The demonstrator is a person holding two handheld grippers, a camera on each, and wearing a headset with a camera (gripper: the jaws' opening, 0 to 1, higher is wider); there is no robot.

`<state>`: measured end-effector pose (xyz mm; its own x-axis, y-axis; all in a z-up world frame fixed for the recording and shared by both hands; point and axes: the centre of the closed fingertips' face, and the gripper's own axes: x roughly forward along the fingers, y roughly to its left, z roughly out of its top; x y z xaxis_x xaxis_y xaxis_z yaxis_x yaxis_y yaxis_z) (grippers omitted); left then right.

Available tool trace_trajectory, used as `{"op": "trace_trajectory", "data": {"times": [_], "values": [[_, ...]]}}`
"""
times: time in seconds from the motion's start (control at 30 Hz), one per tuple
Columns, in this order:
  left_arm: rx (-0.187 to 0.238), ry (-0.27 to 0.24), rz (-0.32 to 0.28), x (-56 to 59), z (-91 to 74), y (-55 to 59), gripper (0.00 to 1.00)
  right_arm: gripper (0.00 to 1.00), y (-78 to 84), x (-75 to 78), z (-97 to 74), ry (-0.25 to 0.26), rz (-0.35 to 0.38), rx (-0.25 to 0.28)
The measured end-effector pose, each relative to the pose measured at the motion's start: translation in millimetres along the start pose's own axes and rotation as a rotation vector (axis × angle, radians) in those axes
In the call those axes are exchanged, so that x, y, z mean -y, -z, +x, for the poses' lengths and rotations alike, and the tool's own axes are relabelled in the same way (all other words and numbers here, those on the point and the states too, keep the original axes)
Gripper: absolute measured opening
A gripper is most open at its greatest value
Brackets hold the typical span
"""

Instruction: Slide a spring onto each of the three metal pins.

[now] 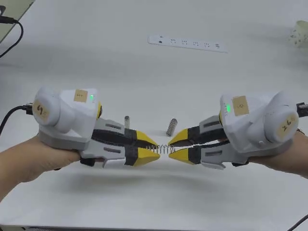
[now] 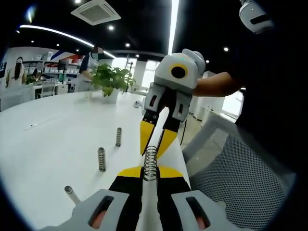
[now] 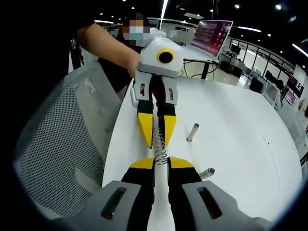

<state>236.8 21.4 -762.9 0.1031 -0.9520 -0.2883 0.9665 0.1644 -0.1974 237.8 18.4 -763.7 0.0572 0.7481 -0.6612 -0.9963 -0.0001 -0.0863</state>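
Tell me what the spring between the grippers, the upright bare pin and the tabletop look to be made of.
The spring looks like thin steel wire: grey, with bright glints on its coils. The pin seems metal too, probably steel: a dull silver cylinder with soft sheen. The tabletop is smooth, white, near matt, no grain; laminate or painted board, hard to tell which.

Shiny metal spring [image 1: 164,148]; yellow plastic jaws; smooth matt white table [image 1: 144,86]
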Motion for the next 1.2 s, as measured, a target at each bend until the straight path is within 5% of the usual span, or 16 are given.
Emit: {"op": "trace_trajectory", "data": {"times": [0.53,0.83,1.0,1.2], "values": [[-0.022,-0.015,0.023,-4.2,0.4,3.8,0.02,0.08,-23.8,1.9,-4.4,0.010,-0.051,0.063],[-0.023,-0.017,0.032,-3.8,2.3,3.1,0.02,0.08,-36.6,1.6,-3.6,0.006,-0.018,0.123],[-0.021,-0.014,0.039,-1.8,2.7,2.2,0.02,0.08,-52.5,-0.2,-2.4,-0.002,0.037,0.206],[-0.026,-0.018,0.049,-1.0,2.9,3.1,0.02,0.08,-58.5,-1.3,2.4,0.005,0.037,0.225]]}}
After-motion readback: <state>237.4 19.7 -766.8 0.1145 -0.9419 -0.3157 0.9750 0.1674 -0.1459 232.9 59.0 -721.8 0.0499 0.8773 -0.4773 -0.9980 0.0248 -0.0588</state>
